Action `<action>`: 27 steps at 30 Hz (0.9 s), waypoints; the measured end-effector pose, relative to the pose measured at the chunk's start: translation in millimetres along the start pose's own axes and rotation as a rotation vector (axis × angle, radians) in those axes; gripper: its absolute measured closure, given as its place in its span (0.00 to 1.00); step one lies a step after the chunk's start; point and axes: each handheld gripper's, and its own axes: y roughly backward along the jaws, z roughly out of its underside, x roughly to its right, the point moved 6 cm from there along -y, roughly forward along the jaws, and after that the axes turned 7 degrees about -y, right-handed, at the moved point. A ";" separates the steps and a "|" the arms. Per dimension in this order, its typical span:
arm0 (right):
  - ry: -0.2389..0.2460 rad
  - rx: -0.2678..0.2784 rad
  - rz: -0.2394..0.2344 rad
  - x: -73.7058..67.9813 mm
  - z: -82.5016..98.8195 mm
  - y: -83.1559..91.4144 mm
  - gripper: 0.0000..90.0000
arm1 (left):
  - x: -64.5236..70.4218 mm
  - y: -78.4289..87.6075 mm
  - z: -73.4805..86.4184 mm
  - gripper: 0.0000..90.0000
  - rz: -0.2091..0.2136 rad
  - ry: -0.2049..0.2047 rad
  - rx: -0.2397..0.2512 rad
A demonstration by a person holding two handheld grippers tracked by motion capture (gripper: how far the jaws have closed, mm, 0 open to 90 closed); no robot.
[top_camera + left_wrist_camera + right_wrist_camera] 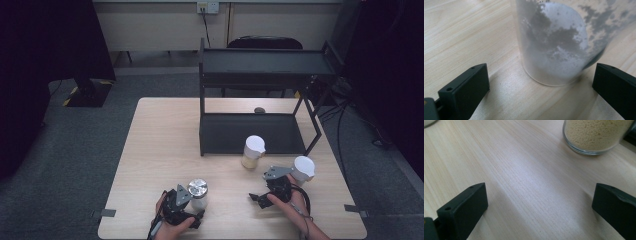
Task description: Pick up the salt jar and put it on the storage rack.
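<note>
Left gripper (192, 197) sits low at the bench's near edge, jaws spread wide, and right in front of them stands a frosted jar (554, 47) with a silver lid, a grey-and-white powder clinging to its wall; the jar is just short of the gap, touching neither jaw as far as I can see. Over to the right gripper (261, 196), also near the front edge, jaws wide apart with bare wood between them. Ahead of it, off to one side, a glass jar of pale yellow grains (596, 135) stands upright on the bench (160, 150), white-lidded, toward the middle. Another white-lidded jar (303, 169) stands just beside the right hand, nearer the right edge. Beyond them, along the far edge, a black two-tier rack (260, 100) stands on the bench.
</note>
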 end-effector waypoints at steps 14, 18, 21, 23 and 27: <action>0.000 0.000 0.000 0.0 0.0 0.0 0.00 | 0.5 1.3 0.8 0.01 -0.005 0.014 0.001; 0.000 0.000 0.000 0.0 0.0 0.0 0.00 | -2.0 2.8 3.6 0.02 -0.002 0.044 0.018; 0.000 0.000 0.000 0.0 0.0 0.0 0.00 | -3.4 3.6 4.5 0.02 -0.005 0.052 0.022; 0.000 0.000 0.000 0.1 0.0 0.0 0.00 | -3.2 3.7 4.7 0.02 -0.007 0.058 0.023; 0.000 0.000 0.000 0.0 0.0 0.0 0.00 | -3.6 4.5 5.5 0.02 -0.007 0.066 0.036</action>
